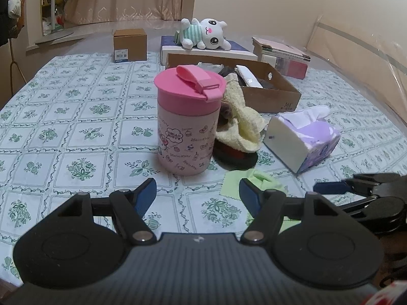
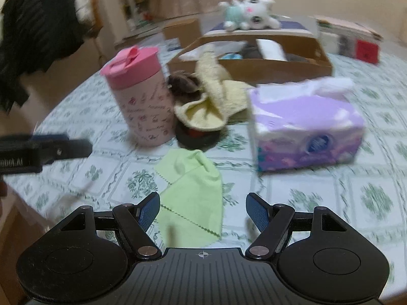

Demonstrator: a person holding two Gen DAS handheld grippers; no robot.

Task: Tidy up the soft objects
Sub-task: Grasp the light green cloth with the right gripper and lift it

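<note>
A light green cloth [image 2: 193, 190] lies flat on the patterned tablecloth, just ahead of my right gripper [image 2: 203, 209], which stands open and empty above its near edge. In the left wrist view the same green cloth [image 1: 250, 181] peeks past my open, empty left gripper [image 1: 198, 194]. Behind it a cream towel [image 1: 241, 124] is heaped over a dark round thing, next to a pink lidded cup [image 1: 188, 119]. A purple tissue pack [image 2: 305, 124] lies to the right. A white plush cat [image 1: 206, 33] rests on a box at the back.
An open cardboard tray [image 1: 272, 91] holding several items stands behind the towel. A small brown box [image 1: 129, 44] and stacked boxes [image 1: 285, 56] sit at the table's far edge. The other gripper's fingers [image 1: 356, 185] enter from the right in the left wrist view.
</note>
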